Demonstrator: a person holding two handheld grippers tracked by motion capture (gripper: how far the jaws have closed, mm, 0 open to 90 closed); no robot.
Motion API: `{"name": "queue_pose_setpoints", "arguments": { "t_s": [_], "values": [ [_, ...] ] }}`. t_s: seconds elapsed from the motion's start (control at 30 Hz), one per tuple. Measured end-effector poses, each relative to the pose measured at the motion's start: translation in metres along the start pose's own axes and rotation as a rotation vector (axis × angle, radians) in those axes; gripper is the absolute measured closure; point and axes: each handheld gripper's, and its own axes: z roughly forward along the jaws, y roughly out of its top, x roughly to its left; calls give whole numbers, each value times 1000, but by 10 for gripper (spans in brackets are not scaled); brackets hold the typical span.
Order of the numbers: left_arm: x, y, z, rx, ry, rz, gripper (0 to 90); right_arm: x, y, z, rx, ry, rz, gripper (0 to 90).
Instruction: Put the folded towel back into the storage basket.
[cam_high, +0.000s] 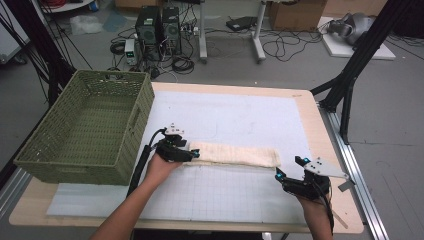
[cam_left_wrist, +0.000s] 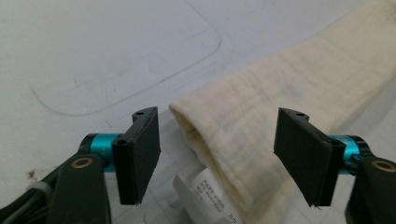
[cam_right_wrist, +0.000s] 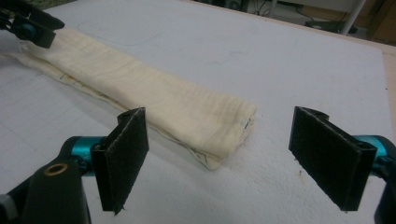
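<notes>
Left tongs (cam_left_wrist: 217, 158) stand released astride the near end of the folded cloth (cam_left_wrist: 289, 98), pads clear of it. Right tongs (cam_right_wrist: 233, 158) gape just short of its other end. Cloth lies flat on the tabletop (cam_high: 240, 112).

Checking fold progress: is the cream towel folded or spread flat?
Folded. The cream towel lies as a long narrow strip on the white mat; the left gripper view shows stacked layers at its end.

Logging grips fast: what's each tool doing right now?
Left tool: open, jaws either side of the folded cloth end, not pressing.
Right tool: open, holding nothing.
</notes>
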Motion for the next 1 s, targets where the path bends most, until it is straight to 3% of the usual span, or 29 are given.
{"name": "queue_pose_setpoints", "arguments": {
  "t_s": [0.07, 0.17, 0.27, 0.3, 0.4, 0.5, 0.6, 0.8, 1.0],
  "values": [
    [-2, -2, 3, 13, 8, 3, 356, 0, 0, 0, 0, 1, -2, 186],
    [-6, -2, 3, 18, 35, 50, 374, 0, 0, 0, 1, 0, -1, 186],
    [-9, -2, 3, 32, 32, 90, 399, 0, 0, 0, 3, 1, 5, 186],
    [-10, -2, 2, 36, 18, 104, 484, 0, 0, 0, 1, -1, 2, 186],
    [-13, -2, 1, 43, -4, 117, 563, 0, 0, 0, 4, 1, 3, 186],
    [-14, -2, 2, 43, -30, 88, 691, 1, 0, 0, 3, 3, 0, 186],
    [-13, -2, 2, 47, -46, 56, 716, 1, 0, 1, 5, 2, 0, 186],
    [-14, -4, 2, 30, -63, 67, 787, 1, 0, 1, 12, 1, -1, 186],
    [-13, -5, 0, 15, -66, 44, 811, -1, -1, 0, 12, -5, 10, 194]
  ]
}}
